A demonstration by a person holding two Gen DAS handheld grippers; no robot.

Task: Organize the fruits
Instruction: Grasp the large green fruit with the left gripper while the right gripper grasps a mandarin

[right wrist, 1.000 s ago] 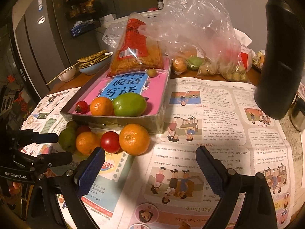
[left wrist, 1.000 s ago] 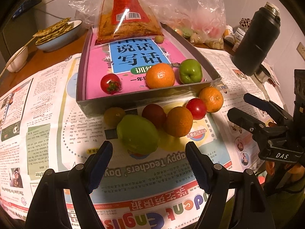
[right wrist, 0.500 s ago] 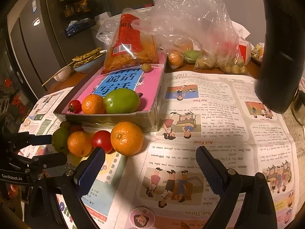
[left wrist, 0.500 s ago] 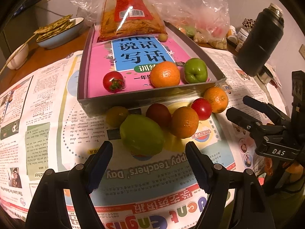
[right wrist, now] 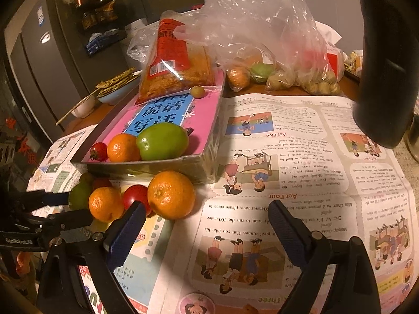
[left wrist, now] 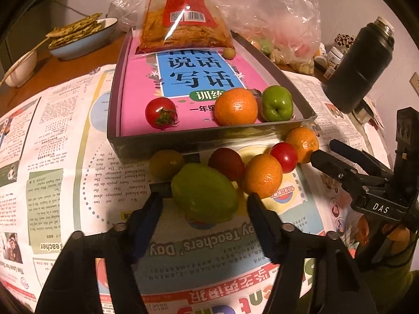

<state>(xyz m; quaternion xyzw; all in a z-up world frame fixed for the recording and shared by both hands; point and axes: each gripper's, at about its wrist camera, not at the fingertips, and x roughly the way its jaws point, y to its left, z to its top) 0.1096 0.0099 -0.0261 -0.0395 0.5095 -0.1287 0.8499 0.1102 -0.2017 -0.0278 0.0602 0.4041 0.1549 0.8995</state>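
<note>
A grey tray [left wrist: 209, 133] lined with a pink book holds a red tomato [left wrist: 160, 112], an orange [left wrist: 235, 106] and a green fruit [left wrist: 277, 102]. In front of it on the newspaper lie a large green fruit [left wrist: 204, 193], a yellowish fruit [left wrist: 166, 163], a dark red fruit [left wrist: 226, 163], two oranges [left wrist: 263, 175] and a red tomato [left wrist: 284, 157]. My left gripper [left wrist: 204, 201] is open, its fingers on either side of the large green fruit. My right gripper [right wrist: 204, 216] is open and empty over the newspaper, just right of the near orange [right wrist: 170, 195].
A snack bag [left wrist: 183, 15] lies on the tray's far end. A clear plastic bag of fruit [right wrist: 267, 60] sits behind. A black flask [left wrist: 358, 68] stands at the right. A blue bowl of flatbread [left wrist: 81, 36] and a white bowl [left wrist: 21, 68] stand far left.
My left gripper has moved forward, so its open fingers now flank the large green fruit. My right gripper has moved forward and slightly left toward the near orange.
</note>
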